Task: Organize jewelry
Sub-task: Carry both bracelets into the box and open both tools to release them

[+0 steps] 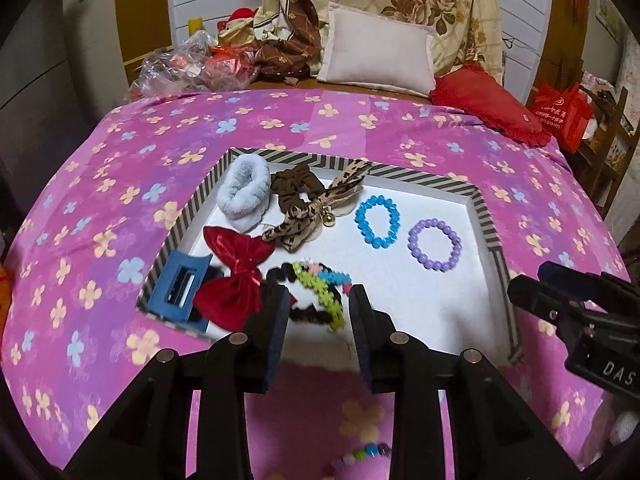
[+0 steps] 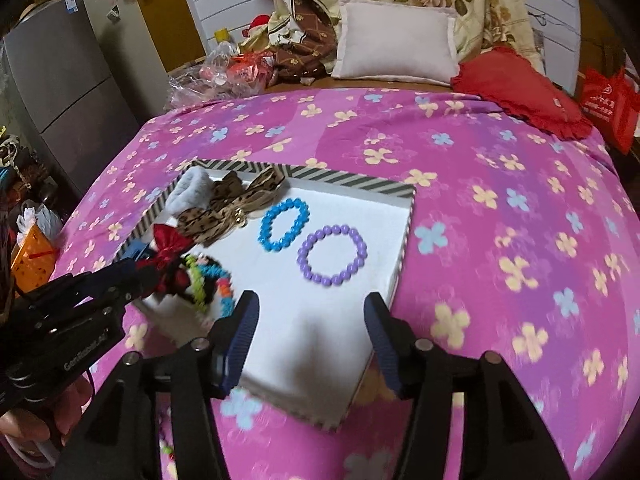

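A striped-rim white tray (image 1: 495,248) (image 2: 406,240) lies on the pink bed cover. In it are a blue bead bracelet (image 1: 377,221) (image 2: 284,224), a purple bead bracelet (image 1: 434,245) (image 2: 332,256), a grey fluffy scrunchie (image 1: 244,192), a brown scrunchie (image 1: 294,190), a leopard bow (image 1: 320,208), a red bow (image 1: 236,276) and a blue claw clip (image 1: 180,286). My left gripper (image 1: 320,300) is open just above a black and multicoloured hair tie (image 1: 320,296) at the tray's near edge. My right gripper (image 2: 312,312) is open and empty over the tray's near right part.
A multicoloured bead bracelet (image 1: 360,454) lies on the cover below my left gripper. A white pillow (image 1: 378,56), a red cushion (image 1: 488,104) and a heap of bags (image 1: 188,68) are at the bed's far end. A red bag (image 1: 560,114) is at the right.
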The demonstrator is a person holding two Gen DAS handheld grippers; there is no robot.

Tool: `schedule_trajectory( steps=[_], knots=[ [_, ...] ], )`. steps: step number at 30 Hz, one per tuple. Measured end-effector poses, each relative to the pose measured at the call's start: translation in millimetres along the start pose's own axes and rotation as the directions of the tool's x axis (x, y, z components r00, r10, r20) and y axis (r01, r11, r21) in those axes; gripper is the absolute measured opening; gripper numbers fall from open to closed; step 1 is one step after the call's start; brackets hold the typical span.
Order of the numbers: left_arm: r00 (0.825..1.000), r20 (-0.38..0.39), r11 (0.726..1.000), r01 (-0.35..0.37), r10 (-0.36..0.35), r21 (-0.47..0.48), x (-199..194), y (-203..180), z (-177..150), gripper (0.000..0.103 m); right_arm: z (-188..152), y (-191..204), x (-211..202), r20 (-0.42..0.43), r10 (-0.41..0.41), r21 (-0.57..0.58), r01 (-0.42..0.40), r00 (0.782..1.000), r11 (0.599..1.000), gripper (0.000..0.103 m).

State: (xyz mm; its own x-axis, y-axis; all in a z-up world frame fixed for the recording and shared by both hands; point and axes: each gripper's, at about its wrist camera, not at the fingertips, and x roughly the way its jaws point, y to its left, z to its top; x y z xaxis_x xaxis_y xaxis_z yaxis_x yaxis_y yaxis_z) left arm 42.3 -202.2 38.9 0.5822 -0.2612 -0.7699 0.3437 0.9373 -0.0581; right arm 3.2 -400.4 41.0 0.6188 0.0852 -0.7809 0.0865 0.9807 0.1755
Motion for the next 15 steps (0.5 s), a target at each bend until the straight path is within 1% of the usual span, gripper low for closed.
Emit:
schedule_trajectory(
  steps=[8, 15],
  knots=[
    [1.0, 0.022, 1.0, 0.006, -0.006, -0.001, -28.6, -3.4, -19.3, 0.038, -28.6, 13.0, -31.4, 0.029, -0.012, -0.004, 0.012, 1.0, 1.0, 0.059],
    [0.999, 0.042, 1.0, 0.008, -0.008, 0.005, -47.5, -5.8, -34.1, 0.038, -47.5, 18.9, -50.1, 0.057, -0.032, -0.003, 0.032, 0.998, 0.999, 0.061]
  ],
)
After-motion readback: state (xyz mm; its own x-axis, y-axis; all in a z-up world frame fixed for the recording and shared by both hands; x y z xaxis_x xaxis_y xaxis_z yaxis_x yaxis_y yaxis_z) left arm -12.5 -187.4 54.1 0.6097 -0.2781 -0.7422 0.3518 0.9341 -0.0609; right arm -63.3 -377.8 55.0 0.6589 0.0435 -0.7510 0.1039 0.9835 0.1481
